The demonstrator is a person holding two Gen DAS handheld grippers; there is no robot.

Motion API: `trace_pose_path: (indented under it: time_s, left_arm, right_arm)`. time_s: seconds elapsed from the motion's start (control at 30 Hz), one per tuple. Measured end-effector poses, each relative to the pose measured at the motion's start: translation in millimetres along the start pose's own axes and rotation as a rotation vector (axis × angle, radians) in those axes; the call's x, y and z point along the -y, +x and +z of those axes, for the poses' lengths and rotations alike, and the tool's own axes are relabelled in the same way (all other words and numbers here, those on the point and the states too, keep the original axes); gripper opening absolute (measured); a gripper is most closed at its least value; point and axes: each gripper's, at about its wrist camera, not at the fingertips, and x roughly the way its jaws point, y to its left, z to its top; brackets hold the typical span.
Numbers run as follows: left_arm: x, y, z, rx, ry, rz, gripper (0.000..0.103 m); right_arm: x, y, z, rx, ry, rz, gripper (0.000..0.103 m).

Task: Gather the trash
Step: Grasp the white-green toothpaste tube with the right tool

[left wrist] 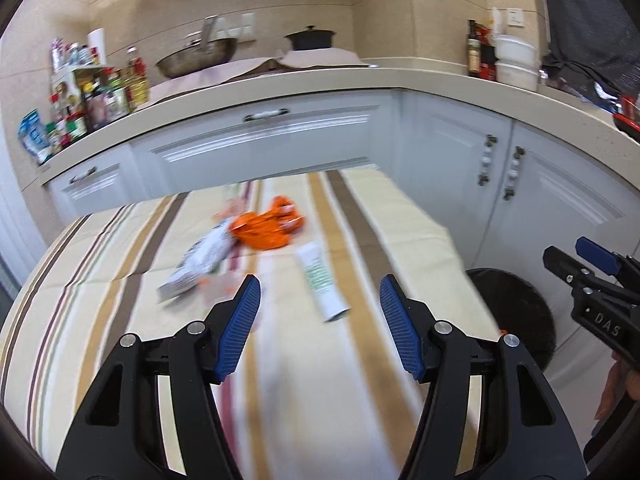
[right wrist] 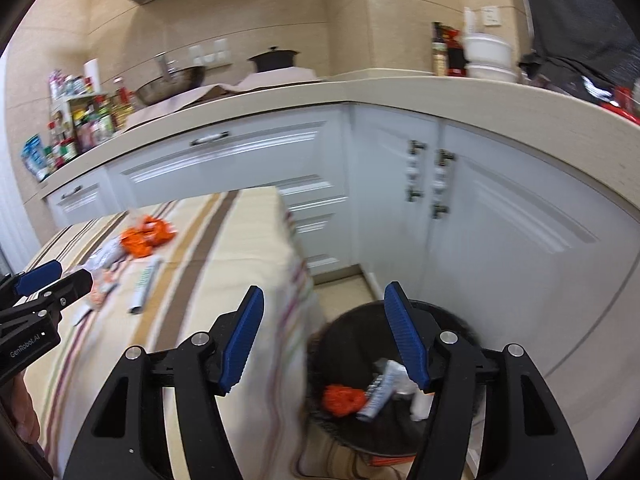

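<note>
On the striped tablecloth [left wrist: 100, 248] lie an orange crumpled wrapper [left wrist: 268, 228], a white-grey printed packet [left wrist: 200, 264] and a white tube with green print [left wrist: 322, 280]. My left gripper [left wrist: 320, 300] is open and empty above the cloth, just short of the tube. My right gripper [right wrist: 324, 312] is open and empty, above the black trash bin [right wrist: 452, 320] on the floor to the right of the table. The bin holds an orange wrapper [right wrist: 342, 398], a grey-white packet [right wrist: 382, 390] and a white piece. The table trash shows at left in the right wrist view [right wrist: 148, 234].
White kitchen cabinets [left wrist: 264, 140] and a beige L-shaped counter [left wrist: 360, 80] stand behind the table. On the counter are spice bottles [left wrist: 92, 92], a wok [left wrist: 196, 56], a black pot [left wrist: 310, 38] and white bowls [left wrist: 516, 60]. The bin [left wrist: 516, 312] sits between table and cabinet doors.
</note>
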Motion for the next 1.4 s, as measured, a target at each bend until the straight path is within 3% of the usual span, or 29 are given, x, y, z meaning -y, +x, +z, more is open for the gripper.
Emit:
trace_pose_path:
  time_s: [0.27, 0.6, 0.8, 1.1, 1.27, 1.4]
  left_arm:
    - [-69.8, -0.9, -17.0, -0.035, -0.082, 0.107, 0.061]
    - [-118.9, 0.0, -29.2, -0.051, -0.145, 0.162, 0.061]
    - [-141.3, 3.9, -32.9, -0.061, -0.176, 0.182, 0.061]
    - [-148.0, 13.7, -33.2, -0.084, -0.201, 0.158, 0.061]
    - [-136.7, 19.0, -27.6, -0.084, -0.194, 0.118, 0.062]
    - [-126.7, 27.4, -20.9, -0.097, -0.195, 0.076, 0.062]
  right_arm:
    - [-62.8, 8.9, 5.1, -0.015, -0.091, 0.096, 0.062]
    - [-130.0, 32.2, 4.4, -0.073, -0.178, 0.190, 0.062]
    - [-157.7, 51.4, 6.6, -0.131, -0.223, 0.204, 0.062]
    - [-170.6, 90.2, 9.0, -0.278, -0.246, 0.203, 0.049]
    - [-170.3, 98.8, 4.8, -0.348, -0.245, 0.242, 0.018]
    - [-164.1, 92.8, 5.0, -0.331, -0.240, 0.242, 0.017]
